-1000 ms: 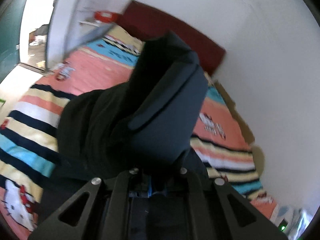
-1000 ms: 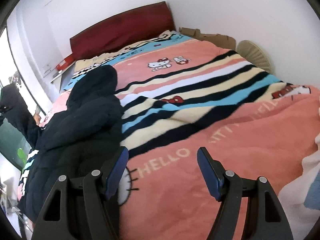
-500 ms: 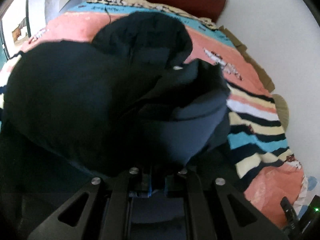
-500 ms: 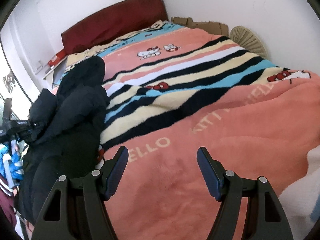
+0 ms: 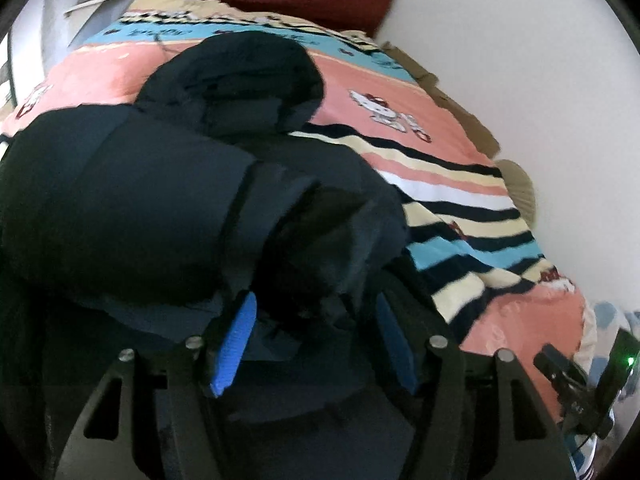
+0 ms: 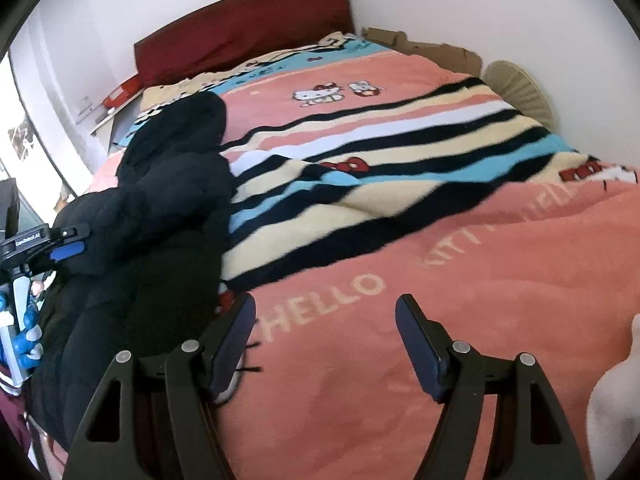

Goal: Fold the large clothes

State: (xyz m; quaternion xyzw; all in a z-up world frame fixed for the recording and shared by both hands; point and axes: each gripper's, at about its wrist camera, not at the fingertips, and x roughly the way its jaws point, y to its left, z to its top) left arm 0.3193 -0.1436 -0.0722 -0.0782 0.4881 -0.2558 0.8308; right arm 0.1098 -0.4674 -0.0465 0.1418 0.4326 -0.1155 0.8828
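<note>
Both grippers open over the bed, the dark jacket heaped along its left side.

Left gripper (image 5: 316, 316) has its jaws opening, blue pads apart on either side of a bunched fold of the dark padded jacket (image 5: 132, 200), with the pads not pressing on the cloth. Right gripper (image 6: 326, 328) stands wide with nothing between its jaws, hovering above the pink part of the blanket (image 6: 460, 280) lettered HELLO, just beside the jacket's edge. From the right wrist view the jacket (image 6: 160, 208) lies in a long heap down the left side of the bed, its hood toward the dark red headboard (image 6: 240, 36). Cream, black and blue stripes cross the blanket, and a pale fan (image 6: 516, 84) leans at the far wall.
</note>
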